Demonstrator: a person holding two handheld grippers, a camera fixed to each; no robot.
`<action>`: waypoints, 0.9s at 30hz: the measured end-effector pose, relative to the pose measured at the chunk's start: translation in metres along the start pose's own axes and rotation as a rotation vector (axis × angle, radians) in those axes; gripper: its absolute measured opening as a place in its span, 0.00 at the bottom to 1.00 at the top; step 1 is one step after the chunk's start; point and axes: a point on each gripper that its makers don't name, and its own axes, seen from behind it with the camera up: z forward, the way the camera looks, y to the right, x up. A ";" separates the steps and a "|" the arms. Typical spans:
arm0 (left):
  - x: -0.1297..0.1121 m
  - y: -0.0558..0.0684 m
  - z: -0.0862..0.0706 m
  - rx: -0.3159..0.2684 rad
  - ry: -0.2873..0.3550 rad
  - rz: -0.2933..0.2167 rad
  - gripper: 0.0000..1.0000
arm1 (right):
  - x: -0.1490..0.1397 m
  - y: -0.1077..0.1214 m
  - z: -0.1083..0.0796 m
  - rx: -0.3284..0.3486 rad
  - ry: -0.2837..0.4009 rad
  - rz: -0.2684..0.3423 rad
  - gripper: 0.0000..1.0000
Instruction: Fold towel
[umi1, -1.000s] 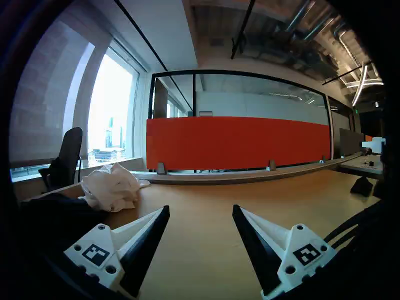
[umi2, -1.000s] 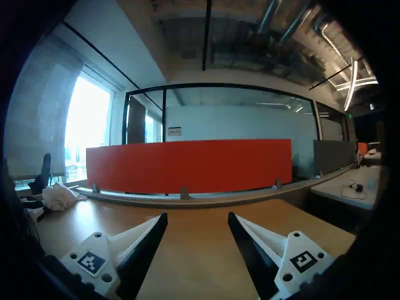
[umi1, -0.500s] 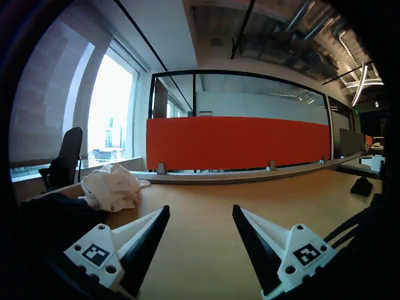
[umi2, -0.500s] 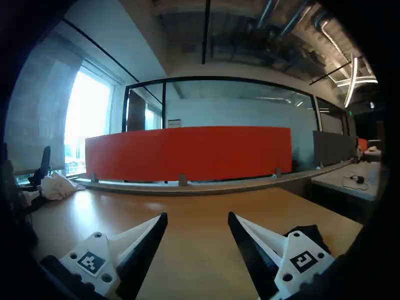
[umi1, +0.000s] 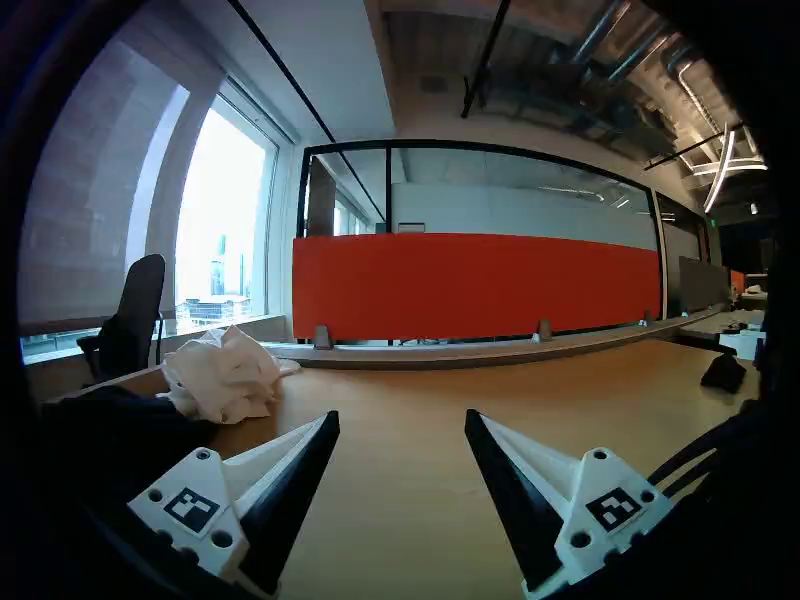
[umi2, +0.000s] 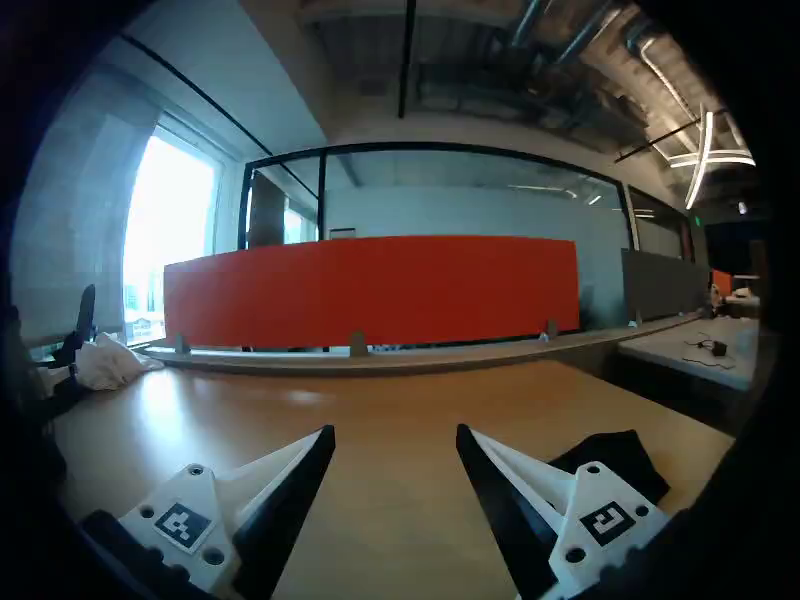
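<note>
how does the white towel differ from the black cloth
The white towel is bunched into a crumpled heap; the black cloth lies low. The towel sits far off by the window; the cloth lies beside the right gripper. Both rest on the wooden desk.

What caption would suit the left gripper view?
Open left gripper over a wooden desk, crumpled white towel lying at its left.

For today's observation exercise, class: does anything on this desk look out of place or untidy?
Yes: the white towel lies crumpled in a heap at the far left of the desk, not spread flat.
</note>
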 end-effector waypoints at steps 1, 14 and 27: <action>0.000 0.000 0.000 0.000 0.000 0.000 0.93 | 0.001 0.000 0.000 0.001 0.003 -0.002 0.94; 0.000 0.000 0.000 0.000 0.000 0.000 0.93 | 0.001 -0.007 -0.001 0.017 0.016 -0.010 0.94; 0.000 0.001 0.000 0.000 0.000 0.000 0.93 | 0.007 -0.015 -0.005 0.035 0.030 -0.033 0.93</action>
